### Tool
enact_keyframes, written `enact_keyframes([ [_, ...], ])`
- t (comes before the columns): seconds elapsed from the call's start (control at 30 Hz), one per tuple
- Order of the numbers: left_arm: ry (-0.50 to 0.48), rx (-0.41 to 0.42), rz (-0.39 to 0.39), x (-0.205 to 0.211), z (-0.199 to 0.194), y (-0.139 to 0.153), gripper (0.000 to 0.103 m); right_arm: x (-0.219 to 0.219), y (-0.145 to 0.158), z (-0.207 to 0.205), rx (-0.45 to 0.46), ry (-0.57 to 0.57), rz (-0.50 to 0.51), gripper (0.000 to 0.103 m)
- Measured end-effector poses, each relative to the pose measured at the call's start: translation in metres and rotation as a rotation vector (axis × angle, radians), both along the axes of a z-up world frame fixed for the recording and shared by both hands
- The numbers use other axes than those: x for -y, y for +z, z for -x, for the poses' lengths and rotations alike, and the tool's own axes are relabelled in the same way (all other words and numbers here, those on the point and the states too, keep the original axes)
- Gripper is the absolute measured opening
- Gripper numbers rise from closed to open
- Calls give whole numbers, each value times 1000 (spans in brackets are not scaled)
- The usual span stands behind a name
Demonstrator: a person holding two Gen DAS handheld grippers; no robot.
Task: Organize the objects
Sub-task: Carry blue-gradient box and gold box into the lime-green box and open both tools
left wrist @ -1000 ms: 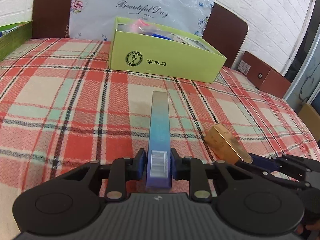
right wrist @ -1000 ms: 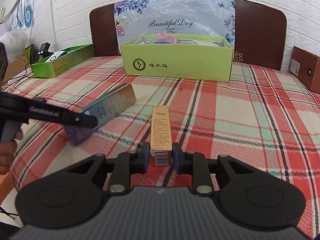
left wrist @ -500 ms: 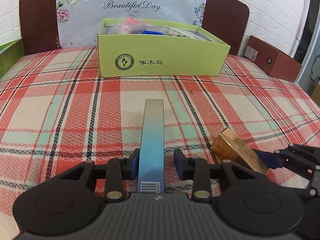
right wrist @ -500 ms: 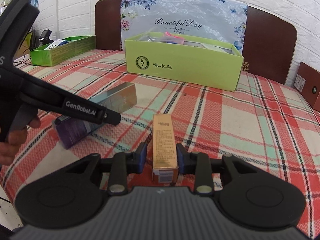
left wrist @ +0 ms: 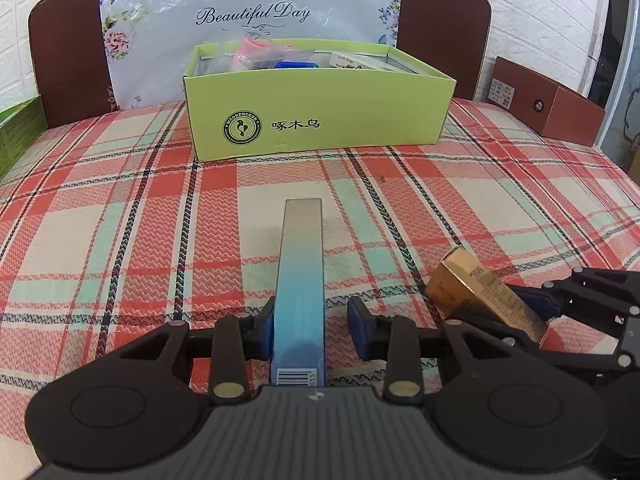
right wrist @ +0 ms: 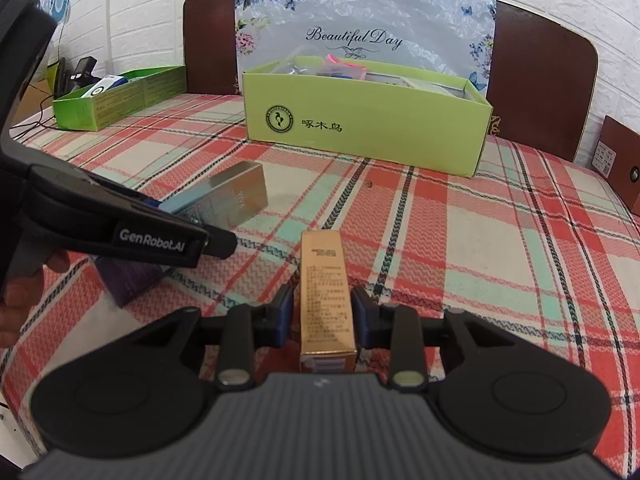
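A long blue-to-purple box [left wrist: 302, 280] lies on the plaid cloth, pointing toward the green box. My left gripper [left wrist: 312, 326] straddles its near end and stands open. The left pad is next to the box and the right pad stands clear of it. A slim gold box [right wrist: 324, 292] lies on the cloth between the pads of my right gripper [right wrist: 322, 316], which is open with a small gap on each side. The gold box [left wrist: 480, 296] also shows at the right of the left wrist view, the blue box [right wrist: 236, 196] at the left of the right wrist view.
A large open lime-green box [left wrist: 320, 120] holding several items stands at the back centre before a headboard. A smaller green tray [right wrist: 116, 100] sits far left and a brown box [left wrist: 548, 104] far right. A hand [right wrist: 24, 288] holds the left gripper.
Both grippers were shut on their boxes a second ago, and both have opened. The left view has swung round to face the lime-green box squarely.
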State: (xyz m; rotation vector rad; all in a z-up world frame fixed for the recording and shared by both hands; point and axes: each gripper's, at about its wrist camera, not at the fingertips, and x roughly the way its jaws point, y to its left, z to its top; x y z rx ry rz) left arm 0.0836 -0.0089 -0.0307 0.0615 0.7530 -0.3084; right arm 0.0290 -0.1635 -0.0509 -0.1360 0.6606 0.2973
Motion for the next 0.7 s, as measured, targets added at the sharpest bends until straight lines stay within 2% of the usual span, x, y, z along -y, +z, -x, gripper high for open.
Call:
enact_keyframes([
  [0.3, -9, 10, -14, 1, 0, 0, 36, 1, -2, -6, -6, -5, -13, 31],
  [0.4, -9, 16, -16, 1, 1, -1, 32, 2, -3, -7, -10, -4, -19, 30],
  [0.47, -3, 20, -15, -1, 2, -1, 22, 2, -3, -7, -11, -2, -21, 28],
  [0.53, 0, 17, 0, -3, 2, -1, 22, 2, -4, -7, -10, -2, -28, 24],
  [0.7, -8, 19, -1, -2, 6, 2, 22, 7, -2, -7, -19, -5, -81, 23],
])
